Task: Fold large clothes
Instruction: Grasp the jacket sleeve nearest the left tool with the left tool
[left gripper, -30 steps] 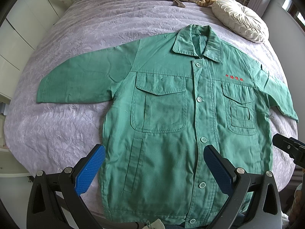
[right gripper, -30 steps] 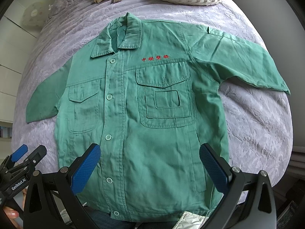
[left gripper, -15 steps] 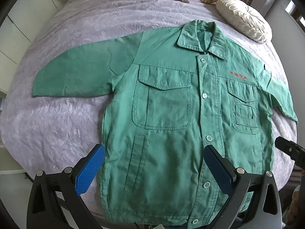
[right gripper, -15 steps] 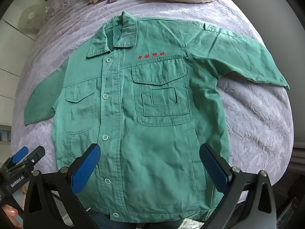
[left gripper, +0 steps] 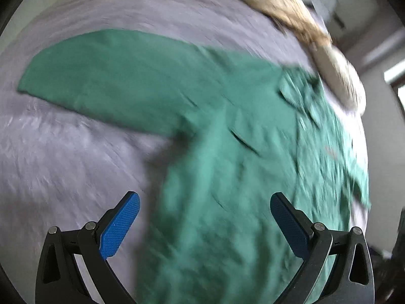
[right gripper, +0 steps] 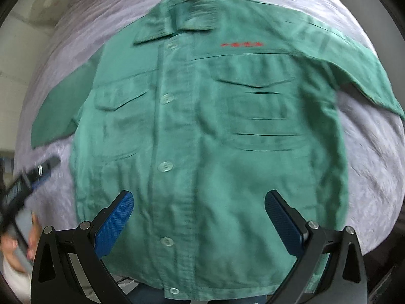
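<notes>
The jacket (right gripper: 207, 131) lies flat, front up and buttoned, on the purple bedspread (right gripper: 374, 167), collar toward the far end of the bed and hem at the near edge. Going from the left: in the right wrist view the left gripper (right gripper: 27, 177) shows as a blurred black bar with a blue tip at the left margin, slanting up over the bedspread just beside the jacket's lower side seam, with the hand (right gripper: 15, 248) that holds it below at the frame's edge; there its jaws are too smeared to read. Its own camera settles it: the left gripper (left gripper: 205, 225) has its 2 blue pads (left gripper: 119, 228) wide apart with nothing between them, hovering above the cloth, the left pad over bare bedspread and the right pad over the green body. That view is heavily blurred and tilted, aimed at the sleeve (left gripper: 106, 78), which stretches out flat to the left, well apart from the gripper. A beige bundle (left gripper: 286, 12) and a pale cushion (left gripper: 341, 81) sit beyond the collar. Further right, the right gripper (right gripper: 200, 223) hangs level over the lower front, jaws also wide apart and empty, the button placket running up between its pads (right gripper: 281, 225). The other sleeve (right gripper: 354, 63) angles out to the right, and red lettering (right gripper: 243, 44) sits above the chest pocket (right gripper: 260, 111).
</notes>
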### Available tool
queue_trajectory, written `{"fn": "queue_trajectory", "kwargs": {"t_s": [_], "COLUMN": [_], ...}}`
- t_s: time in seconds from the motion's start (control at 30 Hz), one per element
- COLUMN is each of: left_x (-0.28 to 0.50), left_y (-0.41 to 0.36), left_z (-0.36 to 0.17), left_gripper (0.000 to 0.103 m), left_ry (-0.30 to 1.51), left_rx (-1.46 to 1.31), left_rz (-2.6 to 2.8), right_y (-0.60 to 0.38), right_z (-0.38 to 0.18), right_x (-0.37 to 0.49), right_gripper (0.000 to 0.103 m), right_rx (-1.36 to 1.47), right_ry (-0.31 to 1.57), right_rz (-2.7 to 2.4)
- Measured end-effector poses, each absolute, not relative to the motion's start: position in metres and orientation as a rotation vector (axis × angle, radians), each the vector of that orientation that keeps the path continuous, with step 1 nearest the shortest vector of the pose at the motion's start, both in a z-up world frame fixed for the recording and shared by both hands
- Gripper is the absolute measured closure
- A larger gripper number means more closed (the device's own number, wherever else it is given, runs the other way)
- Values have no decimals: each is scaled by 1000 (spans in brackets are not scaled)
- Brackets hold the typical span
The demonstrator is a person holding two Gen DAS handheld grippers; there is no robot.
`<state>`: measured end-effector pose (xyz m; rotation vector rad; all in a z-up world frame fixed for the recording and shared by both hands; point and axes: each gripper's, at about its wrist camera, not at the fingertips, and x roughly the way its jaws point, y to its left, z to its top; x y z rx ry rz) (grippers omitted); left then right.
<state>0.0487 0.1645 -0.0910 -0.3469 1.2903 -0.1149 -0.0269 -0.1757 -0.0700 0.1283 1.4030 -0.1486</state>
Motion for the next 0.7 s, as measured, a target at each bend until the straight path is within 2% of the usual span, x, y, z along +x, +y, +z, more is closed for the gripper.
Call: {"fn": "queue_trajectory", "kwargs": {"t_s": [0.23, 0.47, 0.5, 0.57, 0.6, 0.63, 0.7], "left_x": [105, 148, 151, 154, 155, 157, 155], "left_y": [295, 354, 353, 355, 353, 357, 361], "left_z": [-134, -190, -193, -186, -182, -179, -167], "left_gripper": [0, 0, 8, 40, 85, 100, 100], "left_ry": [1150, 1144, 1139, 1110, 1098, 1091, 1048], "left_rx": [-528, -621, -617, -592, -574, -589, -597], "left_rz": [100, 204, 216, 238, 222, 182, 140], "right_y": [-121, -87, -85, -79, -78, -76, -73], "right_z": [-103, -133, -135, -138, -138, -138, -139], "right_x": [-8, 1, 1, 2, 2, 2, 3], "right_gripper": [0, 0, 0, 0, 0, 0, 0], "right_rx": [11, -38, -42, -43, -41, -36, -29], "right_ry": [1454, 1510, 1514, 1519, 1518, 1515, 1510], "right_rz": [-55, -17, -17, -19, -20, -22, -25]}}
